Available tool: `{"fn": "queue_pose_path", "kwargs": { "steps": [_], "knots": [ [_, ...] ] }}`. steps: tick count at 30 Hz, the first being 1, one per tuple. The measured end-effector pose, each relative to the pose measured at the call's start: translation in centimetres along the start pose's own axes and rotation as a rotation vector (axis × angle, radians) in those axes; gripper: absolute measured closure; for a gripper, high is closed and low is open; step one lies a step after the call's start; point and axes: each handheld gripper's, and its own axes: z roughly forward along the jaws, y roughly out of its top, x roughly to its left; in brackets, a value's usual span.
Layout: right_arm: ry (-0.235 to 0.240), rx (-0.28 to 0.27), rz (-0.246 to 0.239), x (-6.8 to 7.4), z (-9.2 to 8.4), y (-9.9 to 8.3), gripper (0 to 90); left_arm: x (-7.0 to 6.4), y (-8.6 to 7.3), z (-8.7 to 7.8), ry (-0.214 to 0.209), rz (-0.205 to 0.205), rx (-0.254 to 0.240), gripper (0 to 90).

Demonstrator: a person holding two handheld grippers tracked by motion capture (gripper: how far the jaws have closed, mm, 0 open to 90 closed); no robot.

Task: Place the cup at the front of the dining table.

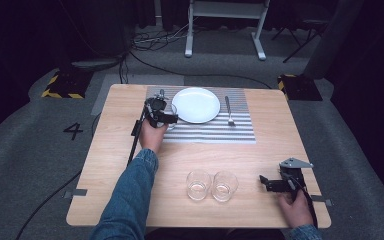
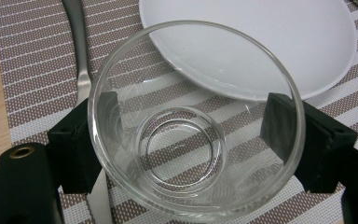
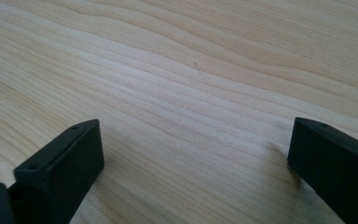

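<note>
Resting low on the bare wooden table (image 1: 130, 165), right gripper (image 1: 266, 182) with jaws spread wide, nothing between; just left, two glasses (image 1: 212, 185) side by side; farther off, left gripper (image 2: 186, 135) clamped around a glass bowl (image 2: 196, 121) over the striped mat (image 1: 240, 131), beside the white plate (image 1: 196, 105), fork (image 1: 229, 111) beyond.

I see a grey carpet floor (image 1: 35, 165) marked "4" (image 1: 73, 131), cables (image 1: 155, 40) trailing past a white desk frame (image 1: 225, 25), and darkness beyond.
</note>
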Motion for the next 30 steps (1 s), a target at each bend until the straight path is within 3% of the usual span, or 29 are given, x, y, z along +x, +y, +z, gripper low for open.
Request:
{"fn": "queue_pose_path", "kwargs": {
  "steps": [5,11,17,30],
  "knots": [
    [0.0,0.0,0.0,0.0,0.0,0.0,3.5,-0.1,0.1,-0.8,-0.015,-0.025,-0.039,16.7],
    [0.0,0.0,0.0,0.0,0.0,0.0,3.5,-0.5,0.4,-2.4,0.018,-0.004,-0.078,15.5],
    [0.0,0.0,0.0,0.0,0.0,0.0,3.5,-0.9,0.1,-4.5,-0.016,0.009,-0.114,16.7],
    [0.0,0.001,0.001,0.0,0.0,0.0,3.5,-1.7,-1.3,-8.5,-0.043,0.034,-0.113,17.3]
  ]
}}
